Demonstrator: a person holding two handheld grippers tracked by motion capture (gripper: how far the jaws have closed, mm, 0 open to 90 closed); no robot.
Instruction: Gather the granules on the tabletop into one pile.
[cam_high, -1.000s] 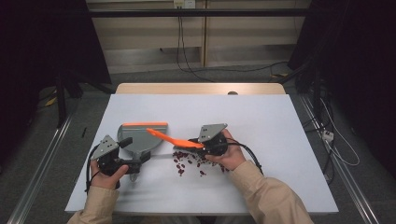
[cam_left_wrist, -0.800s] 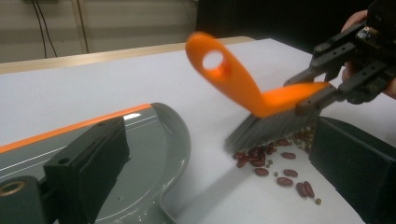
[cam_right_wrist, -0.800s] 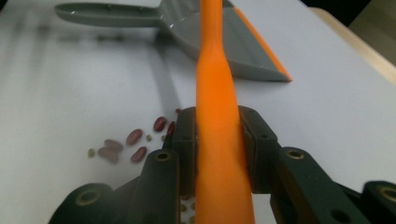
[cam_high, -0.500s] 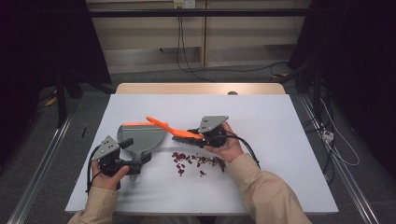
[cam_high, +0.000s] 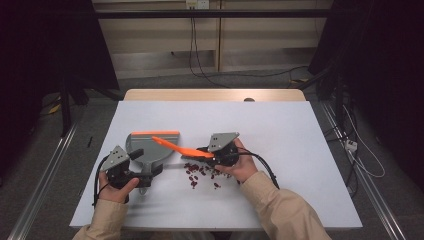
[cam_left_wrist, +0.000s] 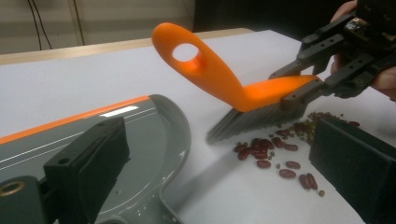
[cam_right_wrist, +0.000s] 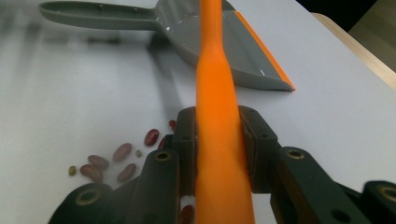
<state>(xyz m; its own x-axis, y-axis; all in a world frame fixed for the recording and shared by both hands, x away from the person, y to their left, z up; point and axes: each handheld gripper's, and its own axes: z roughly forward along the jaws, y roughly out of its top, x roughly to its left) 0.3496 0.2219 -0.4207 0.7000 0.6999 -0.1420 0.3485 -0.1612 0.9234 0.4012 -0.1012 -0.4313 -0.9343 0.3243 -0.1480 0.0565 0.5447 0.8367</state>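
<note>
**Brush poised at bean pile, dustpan held ready**

The right gripper (cam_high: 209, 152) has its jaws clamped on the orange brush (cam_left_wrist: 243, 88), pads on either flank of the handle, so the bristles hang just below and ahead of the jaws, against the scattered beans (cam_left_wrist: 275, 151). The left gripper (cam_high: 142, 175) appears to hold the grey dustpan (cam_left_wrist: 154, 140) by its handle; whether the jaws press on it I cannot tell. The pan's body lies between and beyond those jaws, beans beside its handle end, its orange-lipped mouth on the far side.
</note>
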